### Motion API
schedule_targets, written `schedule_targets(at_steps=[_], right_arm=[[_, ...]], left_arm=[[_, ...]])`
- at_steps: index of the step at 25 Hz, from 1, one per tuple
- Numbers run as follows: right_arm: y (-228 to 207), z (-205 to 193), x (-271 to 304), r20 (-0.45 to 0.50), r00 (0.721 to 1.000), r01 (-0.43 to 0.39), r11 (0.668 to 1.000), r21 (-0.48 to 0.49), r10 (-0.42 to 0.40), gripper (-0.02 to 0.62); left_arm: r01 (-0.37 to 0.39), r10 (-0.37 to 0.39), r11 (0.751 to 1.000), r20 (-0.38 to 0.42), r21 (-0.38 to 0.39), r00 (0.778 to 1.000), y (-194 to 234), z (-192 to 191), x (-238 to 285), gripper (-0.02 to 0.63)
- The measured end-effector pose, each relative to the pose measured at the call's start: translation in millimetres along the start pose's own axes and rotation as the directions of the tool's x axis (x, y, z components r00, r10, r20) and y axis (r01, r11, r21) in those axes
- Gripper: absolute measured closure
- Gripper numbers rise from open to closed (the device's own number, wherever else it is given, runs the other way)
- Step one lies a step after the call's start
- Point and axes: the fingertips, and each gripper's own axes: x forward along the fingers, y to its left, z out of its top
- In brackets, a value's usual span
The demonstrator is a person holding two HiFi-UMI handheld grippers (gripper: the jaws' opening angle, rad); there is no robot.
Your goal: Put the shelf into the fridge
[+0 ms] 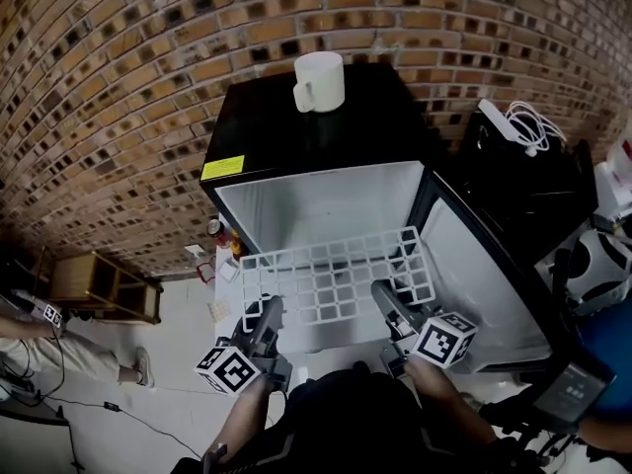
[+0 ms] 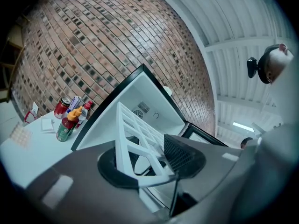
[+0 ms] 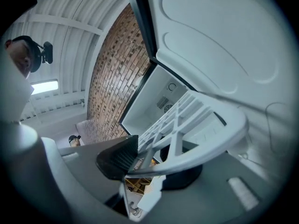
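A big brick wall stands at the far side. In front of it is a small black fridge. Its inside is white. Its door is swung wide open to the right.

The white shelf is a flat grid with lots of square holes. It is held up flat in the air, right in front of the open fridge. Its far edge is at the mouth of the fridge. I cannot tell if that edge is inside yet. Its near edge is by the person.

The left gripper pinches the near edge of the shelf on the left side. Its fingers are clamped on the white bar, one above and one below. The right gripper pinches the near edge on the right side the same way. Both point flat toward the fridge.

A small wooden rack sits on the floor, far off to the left.

A white mug stands on top of the fridge, near the far edge.

Some little bottles and cans stand just to the left of the fridge.
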Motion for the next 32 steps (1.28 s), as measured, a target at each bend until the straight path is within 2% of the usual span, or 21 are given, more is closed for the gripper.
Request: schedule_targets(at_steps=[6, 15, 21, 32], right_arm=[[-11, 7, 1, 0.006, 1.0, 0.0, 0.999, 0.032, 0.0, 0.437], [-18, 7, 23, 0.018, 0.999, 0.028, 0.998, 0.059, -0.029, 0.44], [-22, 14, 31, 0.042, 0.998, 0.046, 0.997, 0.057, -0.048, 0.44], [-38, 14, 41, 0.043, 0.996, 0.079, 0.995, 0.057, -0.081, 0.44]], left_arm=[[-0.016, 0.016, 1.0, -0.023, 0.013, 1.0, -5, 1, 14, 0.448], [0.009, -0.009, 1.0, -0.047, -0.002, 0.999, 17, 12, 30, 0.449], [0.038, -0.038, 0.999, -0.067, -0.002, 0.997, 21, 18, 45, 0.449], [0.045, -0.047, 0.999, -0.074, -0.024, 0.996, 37, 14, 62, 0.449]])
